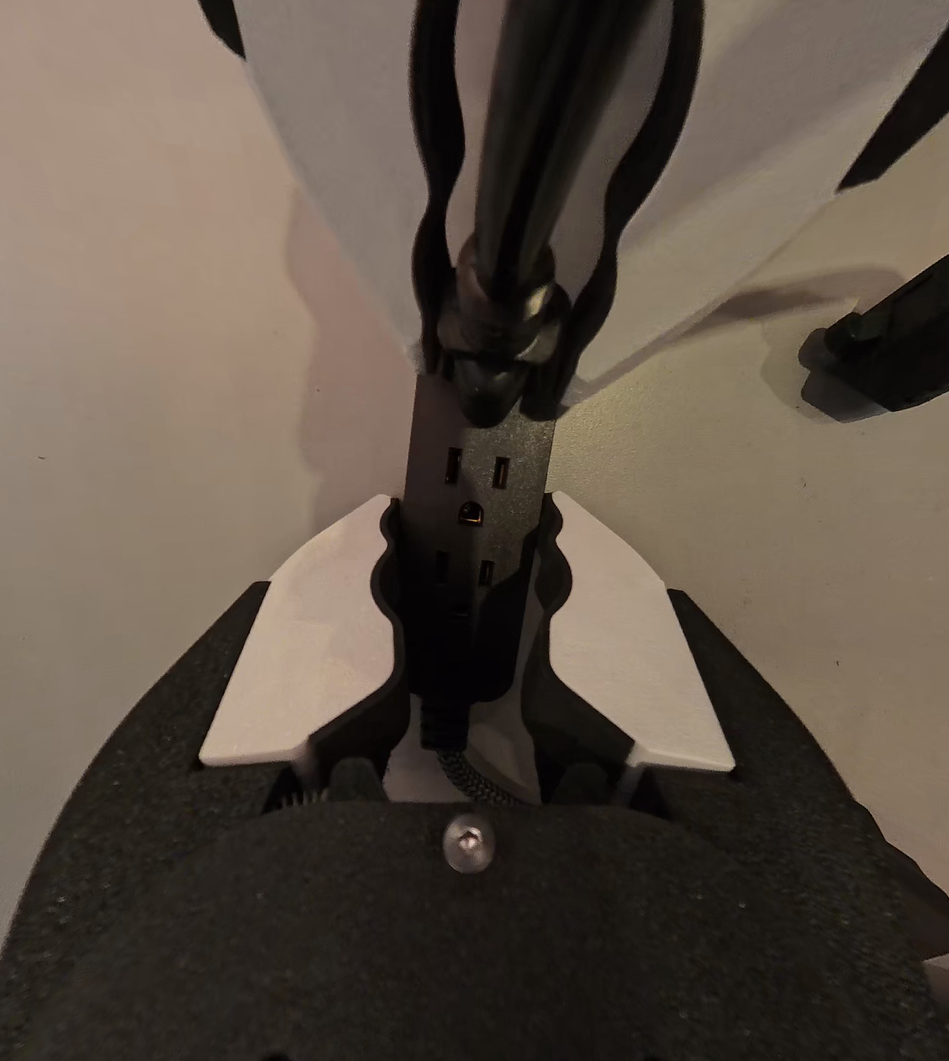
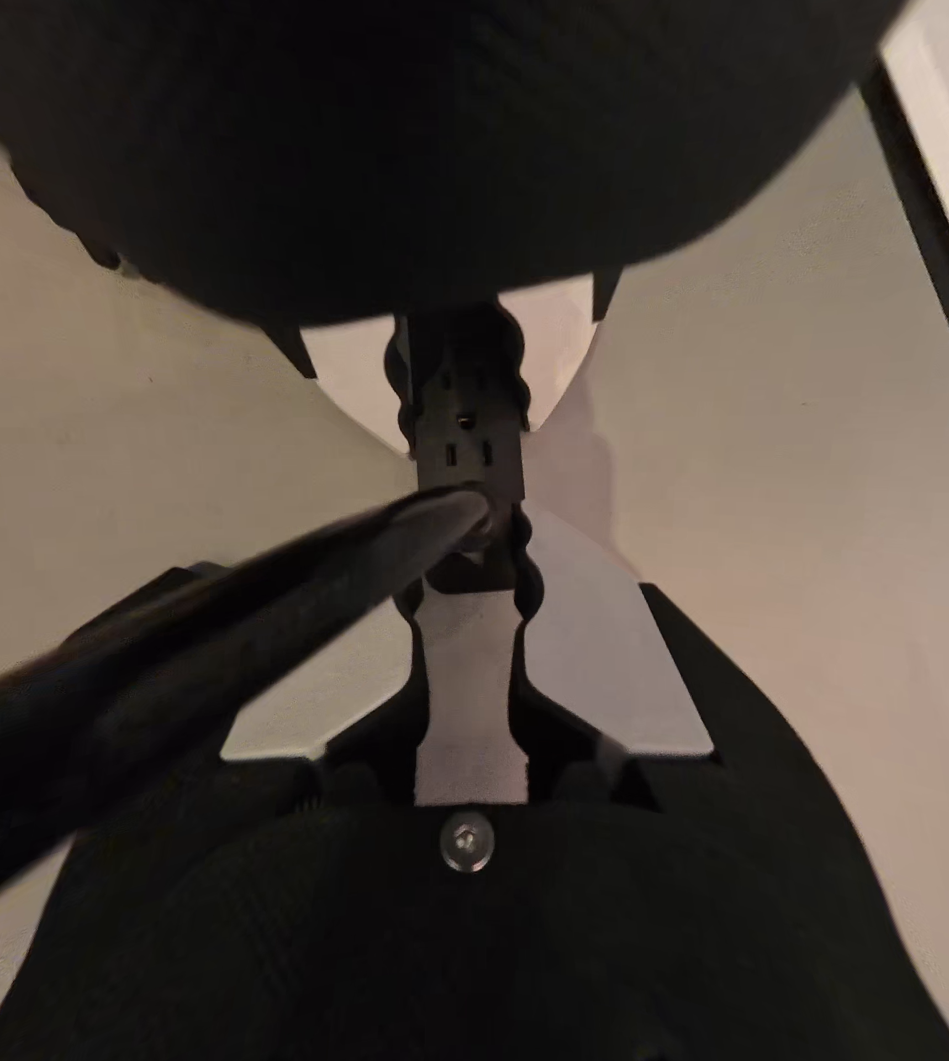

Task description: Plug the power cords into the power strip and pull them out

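The left tongs (image 1: 469,565) are closed tight on the long black plastic power strip (image 1: 475,499). Their wavy black pads press on both sides of the strip, near the end where its woven black cable (image 1: 452,769) comes out. The strip lies flat on the pale cream counter (image 1: 116,402). Two sets of plug holes on top of the strip are bare.

The right tongs (image 2: 469,551) come from the other end of the strip. They are closed on the shiny black plug (image 1: 486,356) of a thick black power cord (image 2: 174,643). The plug sits at the far socket of the strip and touches it. I cannot tell how deep it sits in the holes. The cord runs back from the plug, past the right tongs, toward the lower left corner of the right wrist view.

In the left wrist view, another black plug with ridges (image 1: 914,344) lies on the counter, off to the right and well apart from the strip. In the right wrist view, a dark edge with a white strip beside it (image 2: 943,201) runs down the upper right corner.
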Tool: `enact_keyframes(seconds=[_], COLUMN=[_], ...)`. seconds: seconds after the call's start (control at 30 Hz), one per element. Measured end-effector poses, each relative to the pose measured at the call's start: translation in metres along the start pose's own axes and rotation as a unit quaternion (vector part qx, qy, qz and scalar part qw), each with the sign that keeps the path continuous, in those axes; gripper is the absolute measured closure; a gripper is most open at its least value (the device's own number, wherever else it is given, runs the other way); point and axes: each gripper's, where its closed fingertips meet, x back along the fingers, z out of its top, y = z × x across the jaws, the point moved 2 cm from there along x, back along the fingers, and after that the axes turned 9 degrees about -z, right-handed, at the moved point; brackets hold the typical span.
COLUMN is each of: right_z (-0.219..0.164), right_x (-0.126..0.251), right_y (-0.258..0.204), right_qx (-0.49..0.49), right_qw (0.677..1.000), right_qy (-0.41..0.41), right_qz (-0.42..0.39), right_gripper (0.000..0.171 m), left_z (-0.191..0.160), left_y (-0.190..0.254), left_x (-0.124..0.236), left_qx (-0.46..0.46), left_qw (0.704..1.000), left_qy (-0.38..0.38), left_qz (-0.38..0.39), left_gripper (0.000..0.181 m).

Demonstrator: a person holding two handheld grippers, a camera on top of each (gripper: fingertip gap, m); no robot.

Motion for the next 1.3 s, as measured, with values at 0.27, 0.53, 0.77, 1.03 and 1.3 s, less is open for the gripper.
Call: enact_keyframes(seconds=[0.27,0.53,0.77,1.03,1.3], right_z=[0.0,-0.002,-0.003,-0.003,0.001], right_x=[-0.002,-0.005,-0.001,0.007,0.013], right_y=[0.001,0.001,0.002,0.003,-0.001], right_qx=[-0.045,-0.063,-0.048,-0.064,-0.046], right_qw=[0.995,0.98,0.979,0.972,0.965], right_qy=[0.085,0.187,0.195,0.221,0.252], right_qz=[-0.029,-0.026,-0.033,-0.042,-0.056], right_gripper=[0.145,0.144,0.145,0.147,0.149], left_z=[0.0,0.0,0.002,0.002,0.004], left_y=[0.0,0.0,-0.001,0.0,0.003], left_x=[0.0,0.0,-0.001,-0.001,-0.001], left_qx=[-0.004,-0.005,-0.005,-0.001,0.004], left_qw=[1.0,1.0,1.0,1.0,1.0], left_qy=[0.003,0.005,0.01,0.009,0.014], left_qz=[-0.002,-0.002,-0.002,-0.001,-0.015], left_gripper=[0.135,0.136,0.136,0.135,0.135])
